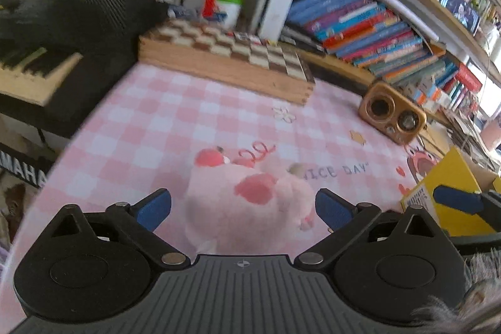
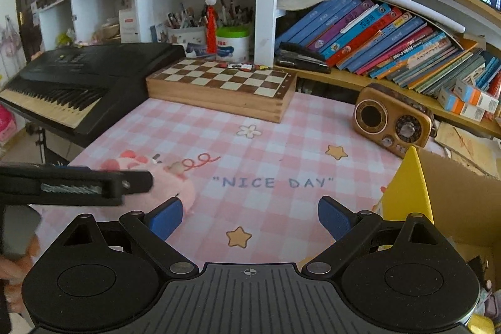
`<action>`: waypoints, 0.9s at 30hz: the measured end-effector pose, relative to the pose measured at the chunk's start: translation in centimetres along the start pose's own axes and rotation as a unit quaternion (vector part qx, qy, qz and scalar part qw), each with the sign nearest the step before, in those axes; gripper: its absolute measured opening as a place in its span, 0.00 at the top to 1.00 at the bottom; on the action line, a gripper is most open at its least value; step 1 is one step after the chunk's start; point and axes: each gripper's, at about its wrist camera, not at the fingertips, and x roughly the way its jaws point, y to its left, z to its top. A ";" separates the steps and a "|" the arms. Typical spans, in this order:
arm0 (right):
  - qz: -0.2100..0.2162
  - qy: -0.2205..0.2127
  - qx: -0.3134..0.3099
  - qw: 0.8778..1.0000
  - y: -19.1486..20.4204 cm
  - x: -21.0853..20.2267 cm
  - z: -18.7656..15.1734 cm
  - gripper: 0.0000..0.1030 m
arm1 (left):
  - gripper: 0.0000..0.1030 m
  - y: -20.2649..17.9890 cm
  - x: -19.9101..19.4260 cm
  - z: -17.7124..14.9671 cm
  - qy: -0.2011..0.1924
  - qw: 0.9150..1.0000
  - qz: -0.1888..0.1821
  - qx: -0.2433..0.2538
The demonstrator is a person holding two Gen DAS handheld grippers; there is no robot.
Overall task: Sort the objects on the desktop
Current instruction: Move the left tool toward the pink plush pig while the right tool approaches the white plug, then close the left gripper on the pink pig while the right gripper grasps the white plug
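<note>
A pink plush toy (image 1: 247,202) lies on the pink checked desk mat (image 1: 175,121). My left gripper (image 1: 244,207) is open, its blue pads on either side of the plush, not touching it. In the right wrist view the plush (image 2: 175,177) lies at the left, partly hidden behind the left gripper's body (image 2: 75,183). My right gripper (image 2: 250,216) is open and empty above the mat (image 2: 266,146), near the words "NICE DAY". A yellow-flapped cardboard box (image 2: 454,196) stands at the right; it also shows in the left wrist view (image 1: 447,177).
A wooden chessboard box (image 2: 222,86) lies at the back of the mat. A small brown retro radio (image 2: 391,121) stands at the back right. A black keyboard (image 2: 81,80) lies to the left. Shelves of books (image 2: 391,36) and pen cups (image 2: 233,43) run behind.
</note>
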 end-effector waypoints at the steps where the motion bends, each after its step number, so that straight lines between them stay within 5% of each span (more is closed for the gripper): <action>1: 0.000 0.000 0.001 1.000 0.0 0.1 0.1 0.08 | 0.11 0.0 0.5 0.0 0.009 1.000 -0.004 0.000; 9: 0.012 0.005 -0.003 1.000 0.0 0.6 0.4 0.08 | 0.39 0.8 0.8 -0.1 0.021 1.000 -0.005 -0.012; 16: 0.045 0.008 -0.006 0.999 1.2 1.9 1.2 0.08 | 0.40 3.7 -4.4 -1.5 0.011 0.998 0.010 -0.056; 27: 0.126 0.045 -0.020 0.991 6.4 7.6 1.8 0.08 | 0.40 8.5 -11.5 -4.8 -0.020 0.982 0.107 -0.155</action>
